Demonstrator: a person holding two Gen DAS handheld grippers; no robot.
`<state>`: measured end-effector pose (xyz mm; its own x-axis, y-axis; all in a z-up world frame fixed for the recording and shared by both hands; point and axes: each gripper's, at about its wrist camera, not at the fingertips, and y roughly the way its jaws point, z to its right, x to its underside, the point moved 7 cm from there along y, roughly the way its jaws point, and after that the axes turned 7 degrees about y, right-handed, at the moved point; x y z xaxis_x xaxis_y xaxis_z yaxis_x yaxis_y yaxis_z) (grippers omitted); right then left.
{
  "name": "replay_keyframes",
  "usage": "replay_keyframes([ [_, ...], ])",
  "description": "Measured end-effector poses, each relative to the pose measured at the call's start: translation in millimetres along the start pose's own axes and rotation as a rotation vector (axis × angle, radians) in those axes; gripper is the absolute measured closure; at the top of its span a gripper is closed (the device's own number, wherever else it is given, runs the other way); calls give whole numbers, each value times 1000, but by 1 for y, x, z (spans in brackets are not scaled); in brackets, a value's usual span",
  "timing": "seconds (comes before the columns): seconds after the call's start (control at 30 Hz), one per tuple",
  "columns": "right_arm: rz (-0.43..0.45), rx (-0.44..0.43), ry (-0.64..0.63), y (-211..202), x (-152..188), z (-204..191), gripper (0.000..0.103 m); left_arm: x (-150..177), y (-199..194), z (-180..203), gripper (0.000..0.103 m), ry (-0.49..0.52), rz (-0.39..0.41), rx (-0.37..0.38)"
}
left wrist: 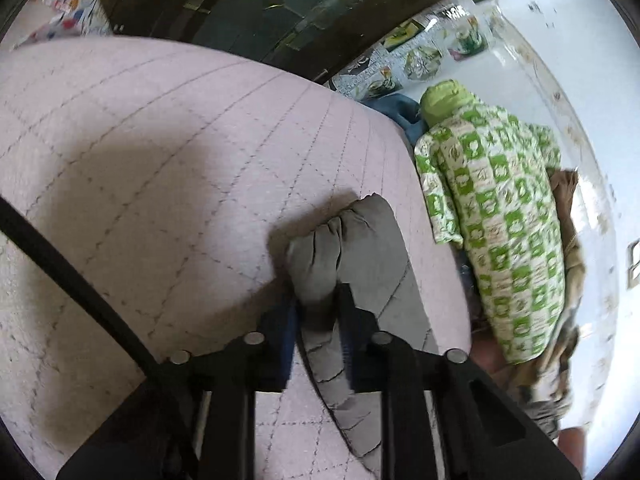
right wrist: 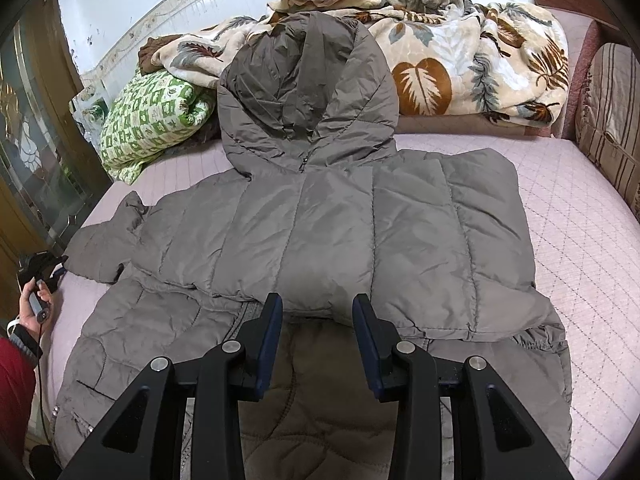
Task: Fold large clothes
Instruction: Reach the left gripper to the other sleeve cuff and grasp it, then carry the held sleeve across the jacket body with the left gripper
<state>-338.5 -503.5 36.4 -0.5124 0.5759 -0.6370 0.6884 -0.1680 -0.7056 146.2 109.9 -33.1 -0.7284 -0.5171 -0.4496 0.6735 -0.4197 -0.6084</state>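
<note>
A grey-brown hooded puffer jacket (right wrist: pixel 328 220) lies spread on the pink quilted bed cover (right wrist: pixel 580 260), with its hood (right wrist: pixel 304 100) toward the far side and its upper part folded over the lower part. My right gripper (right wrist: pixel 318 308) hangs open just above the near edge of that fold, nothing pinched between its blue pads. At the bed's left edge, my left gripper (left wrist: pixel 316 296) is shut on the bunched end of the jacket's sleeve (left wrist: pixel 352 232). In the right wrist view that same left gripper (right wrist: pixel 44 264) shows small at the sleeve tip, held by a hand.
A green-and-white checked bundle (right wrist: pixel 148 120) and a leaf-print blanket (right wrist: pixel 460 60) are piled along the far side by the white wall. A wooden cabinet with glass doors (right wrist: pixel 32 140) stands left of the bed. A striped cushion (right wrist: pixel 608 120) borders the right.
</note>
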Motion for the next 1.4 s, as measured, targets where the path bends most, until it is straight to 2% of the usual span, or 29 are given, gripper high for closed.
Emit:
replay_keyframes([
  [0.23,21,0,17,-7,-5,5,64,-8,-30,28,89,73,37,29],
  [0.33,30,2,22,-12,-6,7,64,-16,-52,51,89,94,42,83],
  [0.5,44,3,40,-18,-9,12,63,-22,-94,115,89,213,52,119],
  [0.63,71,-1,57,-29,-12,16,64,-13,-128,179,89,324,63,169],
  [0.87,116,-11,103,-51,-19,30,64,32,-192,305,89,504,70,294],
  [1.03,146,-15,144,-66,-24,44,63,82,-238,394,89,612,72,404],
  [1.13,156,-16,161,-73,-27,52,63,120,-254,442,89,669,32,465],
  [1.2,159,-19,174,-77,-27,55,63,138,-256,460,89,687,-1,485],
  [1.27,155,-24,180,-79,-26,57,63,150,-254,466,89,704,-21,474],
  [1.3,155,-25,177,-80,-25,58,63,154,-251,464,83,725,-20,453],
  [1.33,156,-23,171,-80,-25,58,63,157,-243,460,63,766,-20,410],
  [1.4,154,-23,163,-81,-25,58,63,164,-222,443,38,880,-24,308],
])
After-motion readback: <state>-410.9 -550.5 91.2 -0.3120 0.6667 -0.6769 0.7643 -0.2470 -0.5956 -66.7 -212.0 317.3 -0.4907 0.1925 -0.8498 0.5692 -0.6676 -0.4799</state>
